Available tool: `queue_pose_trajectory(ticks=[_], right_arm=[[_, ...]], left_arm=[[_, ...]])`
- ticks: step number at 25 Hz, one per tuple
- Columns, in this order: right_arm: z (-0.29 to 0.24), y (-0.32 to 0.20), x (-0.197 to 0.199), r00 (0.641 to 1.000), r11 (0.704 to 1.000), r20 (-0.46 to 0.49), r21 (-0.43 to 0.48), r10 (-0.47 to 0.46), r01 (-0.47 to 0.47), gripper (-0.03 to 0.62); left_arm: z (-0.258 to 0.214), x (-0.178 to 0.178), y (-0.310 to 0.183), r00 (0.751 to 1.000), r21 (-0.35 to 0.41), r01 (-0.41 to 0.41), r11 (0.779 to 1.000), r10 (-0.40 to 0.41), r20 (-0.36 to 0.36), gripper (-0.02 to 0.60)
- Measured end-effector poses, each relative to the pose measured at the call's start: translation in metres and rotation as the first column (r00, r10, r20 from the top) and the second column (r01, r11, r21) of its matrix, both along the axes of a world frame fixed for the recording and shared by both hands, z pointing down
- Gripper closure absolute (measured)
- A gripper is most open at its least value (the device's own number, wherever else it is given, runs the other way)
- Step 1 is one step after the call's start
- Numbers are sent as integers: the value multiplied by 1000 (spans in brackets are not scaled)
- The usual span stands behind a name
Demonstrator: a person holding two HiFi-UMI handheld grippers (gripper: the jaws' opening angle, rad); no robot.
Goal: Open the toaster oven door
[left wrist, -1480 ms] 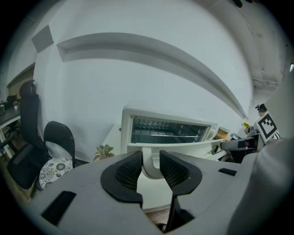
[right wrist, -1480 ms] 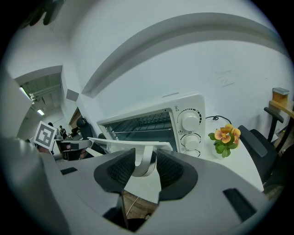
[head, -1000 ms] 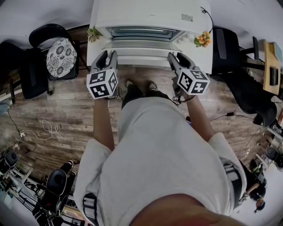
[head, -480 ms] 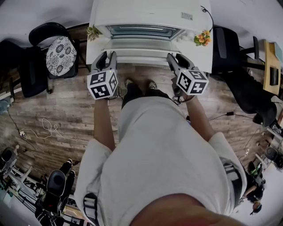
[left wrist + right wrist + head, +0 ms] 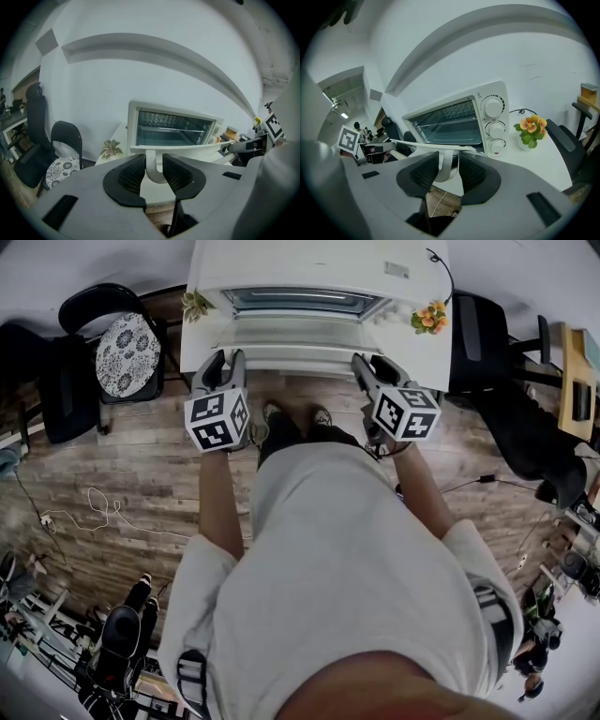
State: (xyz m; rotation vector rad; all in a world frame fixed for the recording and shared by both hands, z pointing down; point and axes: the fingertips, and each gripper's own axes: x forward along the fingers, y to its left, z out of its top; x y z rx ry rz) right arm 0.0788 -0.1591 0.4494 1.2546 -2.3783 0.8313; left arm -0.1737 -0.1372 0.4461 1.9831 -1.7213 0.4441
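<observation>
A white toaster oven [image 5: 309,268] stands on a white table [image 5: 427,362], and its door [image 5: 295,334] hangs down, open toward me. The glass front and racks show in the left gripper view [image 5: 171,129] and the right gripper view [image 5: 454,122]. My left gripper [image 5: 222,357] is shut on the left post of the door handle [image 5: 153,169], with both pads against it. At the other end, my right gripper [image 5: 372,362] is shut on the right post of the handle [image 5: 446,168]. The white handle bar runs between the two grippers.
A small green plant [image 5: 197,307] sits at the table's left corner and an orange flower pot [image 5: 428,322] at its right. A black chair with a patterned cushion [image 5: 127,348] stands left, another black chair [image 5: 478,334] right. A cable [image 5: 103,512] lies on the wood floor.
Both grippers have stayed on the door handle. The oven and the open door have shifted slightly up in the head view.
</observation>
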Motion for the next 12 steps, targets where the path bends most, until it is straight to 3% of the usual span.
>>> queue_pose_trajectory(ticks=[12], right_arm=[[8, 7, 0, 1000, 1000, -1, -31, 2, -2, 474]], left_arm=[[8, 1, 8, 1000, -33, -4, 999, 4, 14, 450]])
